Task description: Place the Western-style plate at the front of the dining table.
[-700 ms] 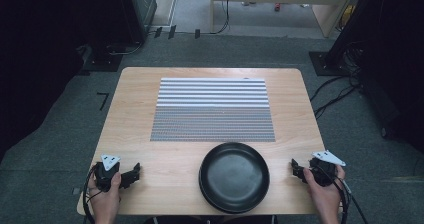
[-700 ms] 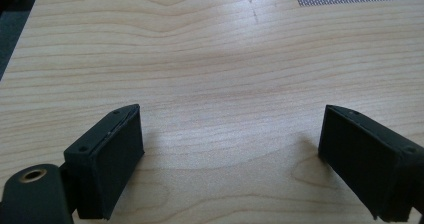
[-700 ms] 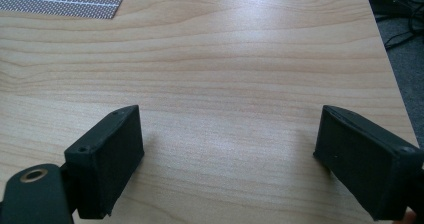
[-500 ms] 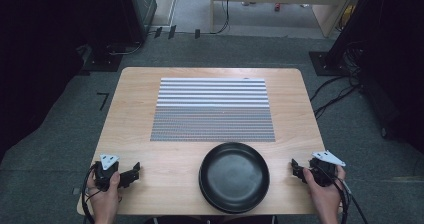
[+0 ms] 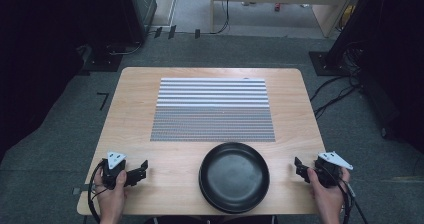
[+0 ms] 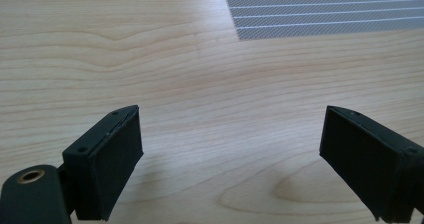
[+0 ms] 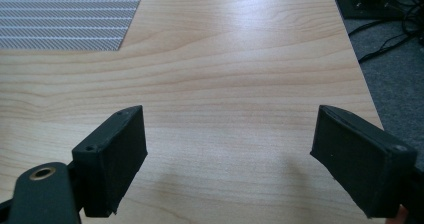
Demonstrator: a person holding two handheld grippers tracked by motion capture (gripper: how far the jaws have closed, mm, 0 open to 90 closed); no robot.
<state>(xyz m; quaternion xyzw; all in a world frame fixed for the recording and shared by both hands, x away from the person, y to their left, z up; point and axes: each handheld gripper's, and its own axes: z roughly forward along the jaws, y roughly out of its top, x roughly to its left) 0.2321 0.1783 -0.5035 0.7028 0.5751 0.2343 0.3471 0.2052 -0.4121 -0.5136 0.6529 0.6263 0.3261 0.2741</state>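
Black plate (image 5: 234,177) untouched, nothing lifted yet, whole handling left to do.
Resting on wooden table (image 5: 140,104) near striped mat (image 5: 212,109), between both grippers: well to the right of left gripper (image 5: 144,167), nearer to the left of right gripper (image 5: 298,165); jaws spread wide on each, gripping nothing.

Black jaws, grey three-cornered plates (image 5: 115,158)

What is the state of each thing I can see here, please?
Black plate: empty, upright, at the table's near edge.
Striped mat: flat, nothing on it.
Left tool: open, holding nothing, over bare wood.
Right tool: open, holding nothing, beside the plate, apart from it.
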